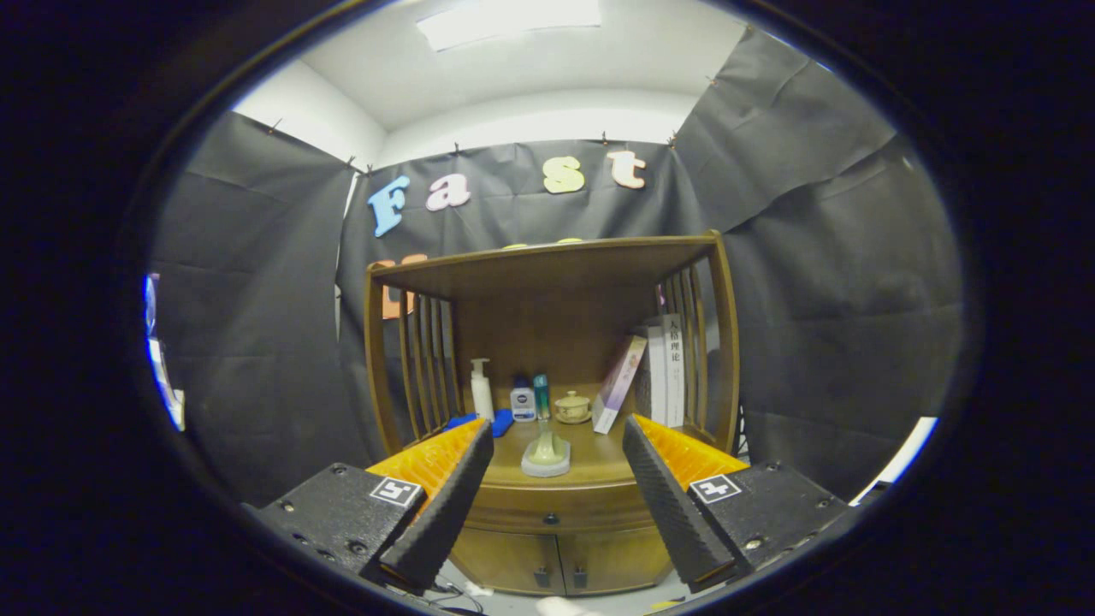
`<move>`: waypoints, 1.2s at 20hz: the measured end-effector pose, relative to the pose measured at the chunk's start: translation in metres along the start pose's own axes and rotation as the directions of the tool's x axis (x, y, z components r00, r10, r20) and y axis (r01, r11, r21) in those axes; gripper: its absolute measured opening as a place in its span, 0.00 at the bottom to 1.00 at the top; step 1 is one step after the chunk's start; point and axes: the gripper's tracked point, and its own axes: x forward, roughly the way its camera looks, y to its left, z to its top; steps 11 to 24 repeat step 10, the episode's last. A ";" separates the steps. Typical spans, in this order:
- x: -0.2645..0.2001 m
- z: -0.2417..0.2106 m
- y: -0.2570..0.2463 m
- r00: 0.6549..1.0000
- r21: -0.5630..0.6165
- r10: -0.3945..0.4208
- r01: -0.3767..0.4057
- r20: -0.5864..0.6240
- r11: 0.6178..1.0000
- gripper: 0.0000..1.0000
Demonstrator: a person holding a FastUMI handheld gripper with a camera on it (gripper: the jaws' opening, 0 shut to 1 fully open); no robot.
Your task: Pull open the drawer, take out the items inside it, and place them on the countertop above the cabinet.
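A wooden cabinet (547, 547) stands ahead of me, with a shelf frame above its countertop (590, 466). Its drawer (556, 513) sits shut just under the countertop, with a small dark knob (552, 518) in its middle. My gripper (558, 445) is open, held back from the cabinet with nothing between its fingers. The drawer front shows in the gap between the fingers, some way beyond the tips. A pale green dish-like item (546, 453) rests on the countertop's front part.
At the back of the countertop stand a white pump bottle (482, 389), two small bottles (530, 399), a lidded ceramic cup (572, 407), leaning books (654, 376) and a blue item (479, 422). Two lower cabinet doors (556, 560) are shut. Black cloth walls surround the cabinet.
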 end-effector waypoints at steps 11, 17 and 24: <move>0.003 0.003 -0.007 0.999 -0.002 -0.048 0.048 0.020 0.999 0.99; 0.003 0.003 -0.007 0.999 -0.002 -0.048 0.048 0.020 0.999 0.99; 0.003 0.003 -0.007 0.999 -0.002 -0.048 0.048 0.020 0.999 0.99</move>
